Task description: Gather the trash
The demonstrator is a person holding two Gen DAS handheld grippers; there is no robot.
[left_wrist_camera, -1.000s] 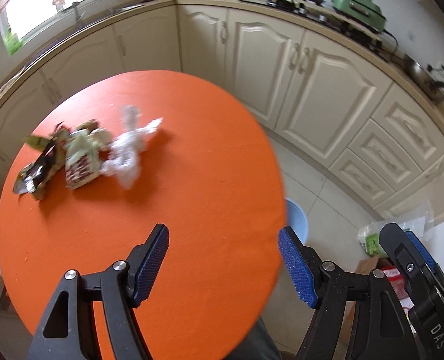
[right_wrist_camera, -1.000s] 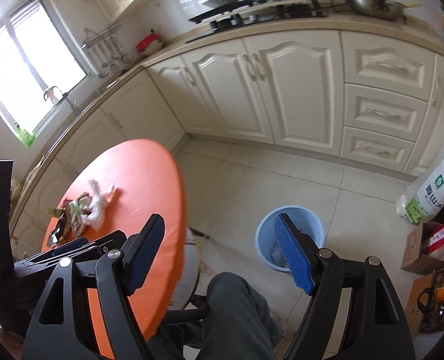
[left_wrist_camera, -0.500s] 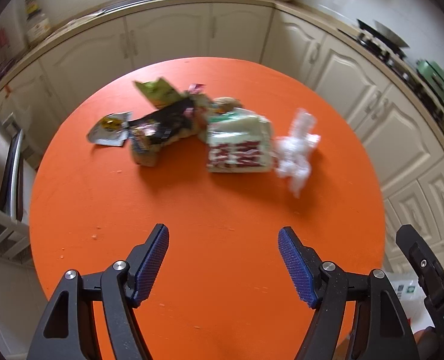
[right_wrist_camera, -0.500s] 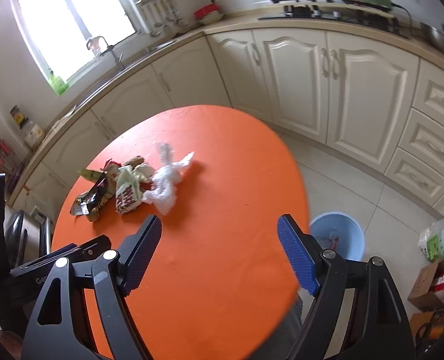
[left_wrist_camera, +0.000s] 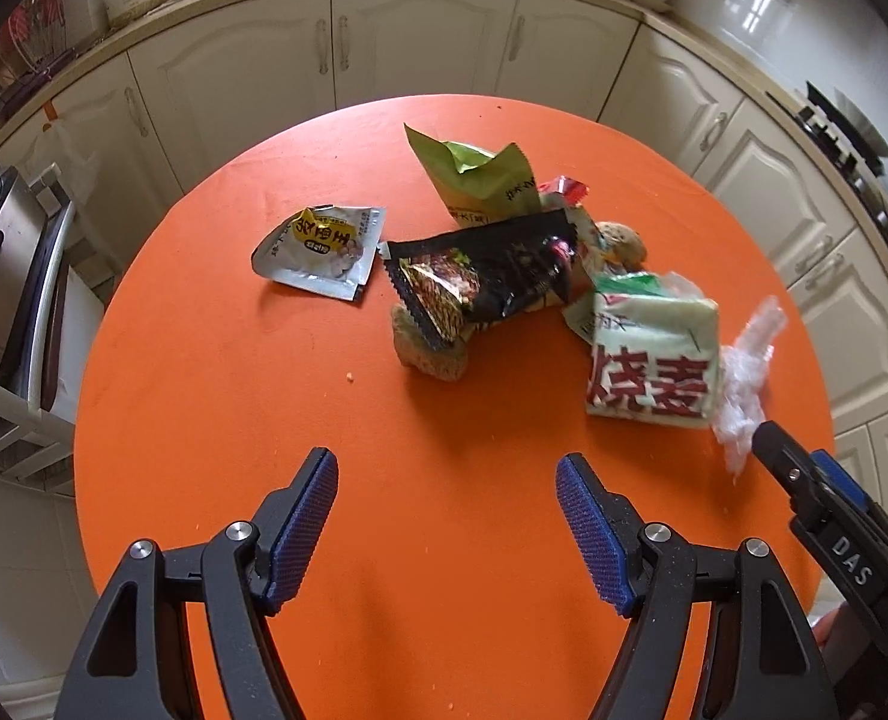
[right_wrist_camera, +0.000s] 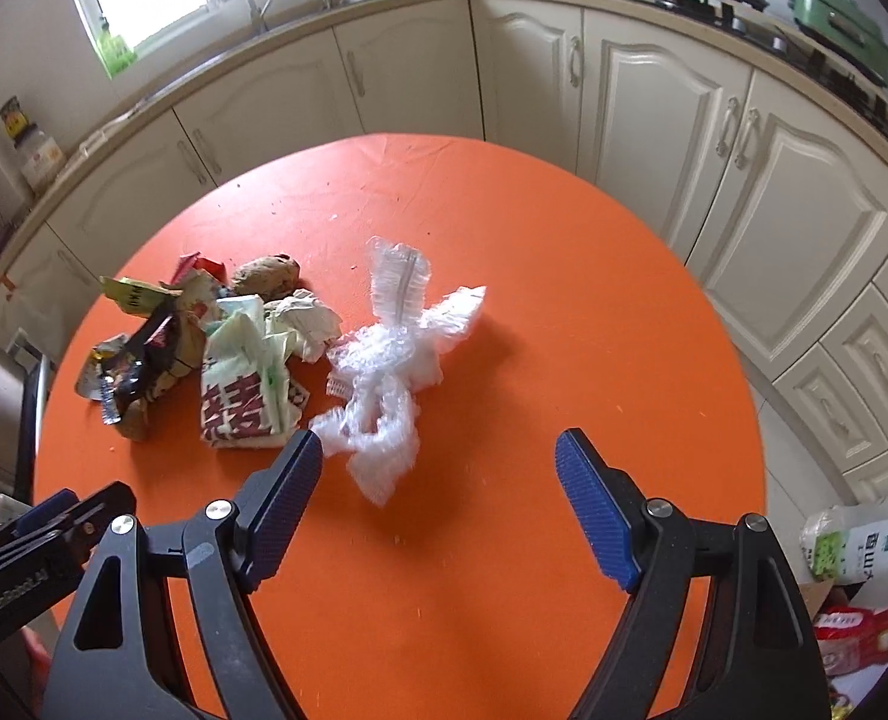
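A heap of trash lies on the round orange table (left_wrist_camera: 216,420) (right_wrist_camera: 564,330). It holds a silver and yellow sachet (left_wrist_camera: 319,252), a black wrapper (left_wrist_camera: 492,270) (right_wrist_camera: 138,360), a green bag (left_wrist_camera: 480,180), a white pack with red characters (left_wrist_camera: 654,360) (right_wrist_camera: 246,402) and crumpled clear plastic (left_wrist_camera: 744,384) (right_wrist_camera: 396,360). My left gripper (left_wrist_camera: 447,516) hangs open over bare table, short of the heap. Just short of the clear plastic hovers my right gripper (right_wrist_camera: 438,498), open and empty; its tip shows in the left wrist view (left_wrist_camera: 804,480).
Cream kitchen cabinets (right_wrist_camera: 654,108) curve around the far side of the table. A steel rack (left_wrist_camera: 6,300) stands to the left. White and red bags (right_wrist_camera: 864,552) sit on the floor at the right. A hob with a green cooker (right_wrist_camera: 840,30) is on the counter.
Both grippers have swung from the floor side with the blue bin to above the table, facing the trash heap. The right gripper's jaws stand slightly wider than a second ago.
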